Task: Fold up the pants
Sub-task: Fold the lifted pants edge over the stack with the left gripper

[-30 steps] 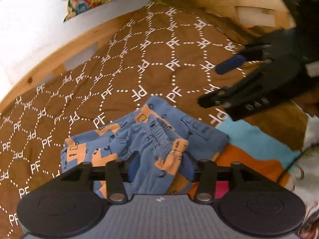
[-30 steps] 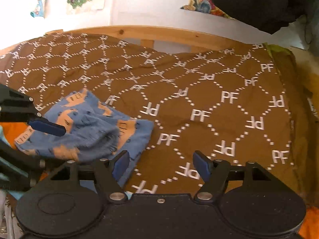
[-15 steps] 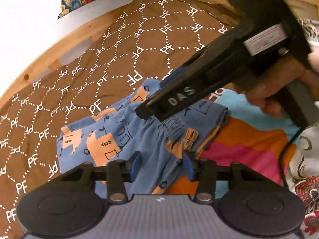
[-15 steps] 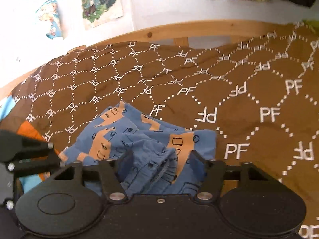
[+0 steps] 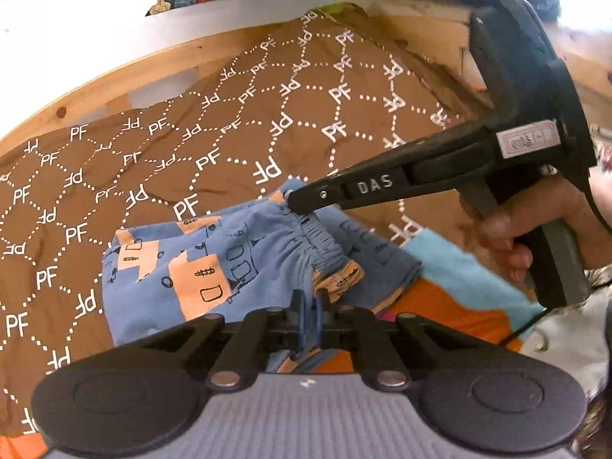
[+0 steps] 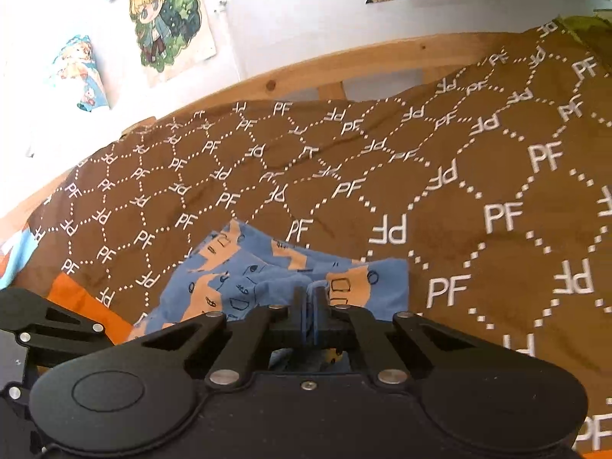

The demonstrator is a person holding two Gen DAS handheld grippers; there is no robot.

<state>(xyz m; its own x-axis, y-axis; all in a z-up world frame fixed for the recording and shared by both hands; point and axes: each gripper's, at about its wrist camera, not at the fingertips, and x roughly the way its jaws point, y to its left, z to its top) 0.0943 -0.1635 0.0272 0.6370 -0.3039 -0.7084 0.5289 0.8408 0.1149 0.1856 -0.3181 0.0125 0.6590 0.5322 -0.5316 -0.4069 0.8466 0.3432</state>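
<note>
On brown bedspread [image 5: 160,176] we see blue pants [image 5: 199,267] bunched. Left claw [image 5: 310,311] just closed, pinching near waistband edge; right claw [image 6: 310,306] just closed, clamping far waistband edge.

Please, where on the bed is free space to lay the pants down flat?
Free: the brown blanket between the pants and the wooden bed rail. Crowded: the near edge, where both grippers grip the pants by the orange and blue cloth.
</note>
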